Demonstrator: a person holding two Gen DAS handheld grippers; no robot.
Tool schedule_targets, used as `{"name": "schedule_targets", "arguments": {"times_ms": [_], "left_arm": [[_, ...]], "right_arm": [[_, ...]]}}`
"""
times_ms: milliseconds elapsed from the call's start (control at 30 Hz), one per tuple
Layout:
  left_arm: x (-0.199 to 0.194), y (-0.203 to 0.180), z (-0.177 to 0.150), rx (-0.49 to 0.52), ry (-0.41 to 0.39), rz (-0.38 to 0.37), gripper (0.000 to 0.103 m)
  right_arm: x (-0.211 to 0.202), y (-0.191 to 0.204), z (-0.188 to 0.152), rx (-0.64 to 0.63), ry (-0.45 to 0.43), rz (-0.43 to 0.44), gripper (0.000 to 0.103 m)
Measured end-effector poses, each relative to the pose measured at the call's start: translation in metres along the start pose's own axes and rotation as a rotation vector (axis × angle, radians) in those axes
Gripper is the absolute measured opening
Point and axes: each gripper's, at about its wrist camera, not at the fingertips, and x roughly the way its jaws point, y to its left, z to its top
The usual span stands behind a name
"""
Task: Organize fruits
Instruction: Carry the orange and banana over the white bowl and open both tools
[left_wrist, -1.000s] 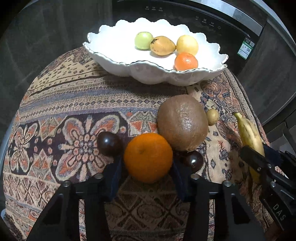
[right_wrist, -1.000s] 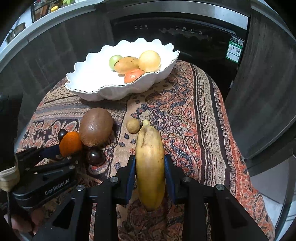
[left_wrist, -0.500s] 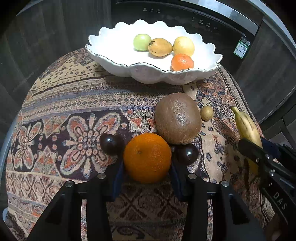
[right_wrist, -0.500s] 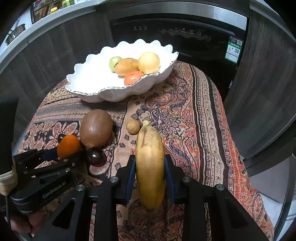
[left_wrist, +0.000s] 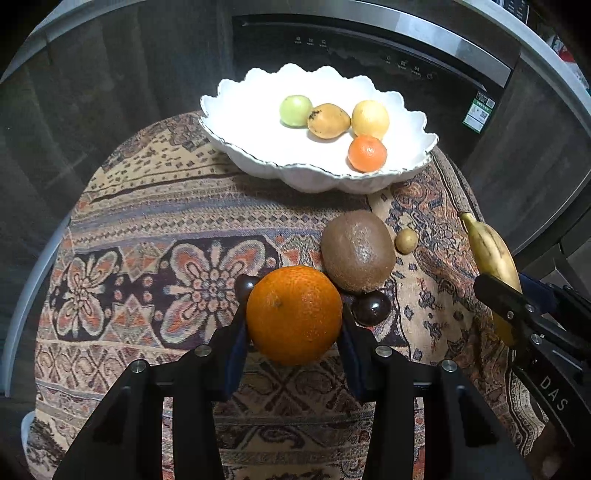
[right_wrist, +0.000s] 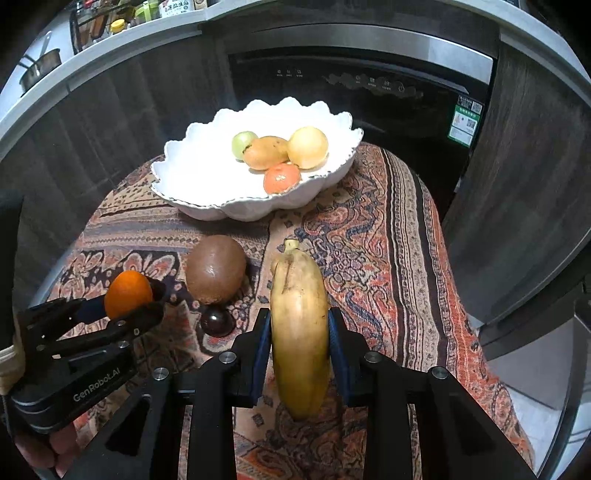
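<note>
Our left gripper (left_wrist: 294, 332) clamps a dimpled round orange (left_wrist: 294, 314); our right gripper (right_wrist: 300, 345) pinches a smooth curved yellow banana (right_wrist: 300, 332) (both above the woven patterned cloth (left_wrist: 166, 229)), near the scalloped white ceramic bowl (left_wrist: 240, 125).

My left tongs (left_wrist: 293, 317) clamp a round orange (left_wrist: 294, 314); my right tongs (right_wrist: 299, 332) pinch a yellow, brown-flecked banana (right_wrist: 300, 332), stem toward the white scalloped bowl (right_wrist: 207, 177).
</note>
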Motion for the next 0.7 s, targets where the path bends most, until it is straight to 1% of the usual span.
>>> {"name": "schedule_targets", "arguments": {"times_ms": [200,367,567,700], "left_arm": [[-0.011,0.003,0.013,0.004,-0.022,0.011,0.043],[-0.021,0.006,0.033,0.011,-0.051,0.004,0.043],[-0.024,0.008,0.071,0.016,-0.093,-0.014,0.043],[-0.017,0.008,0.097,0.022,-0.096,-0.021,0.044]], "right_arm": [[-0.007,0.002,0.012,-0.002,-0.013,-0.001,0.031],[-0.013,0.003,0.031,-0.004,-0.041,0.001,0.031],[-0.014,0.005,0.062,-0.001,-0.08,0.0,0.031],[-0.008,0.004,0.083,0.008,-0.095,0.002,0.031]]}}
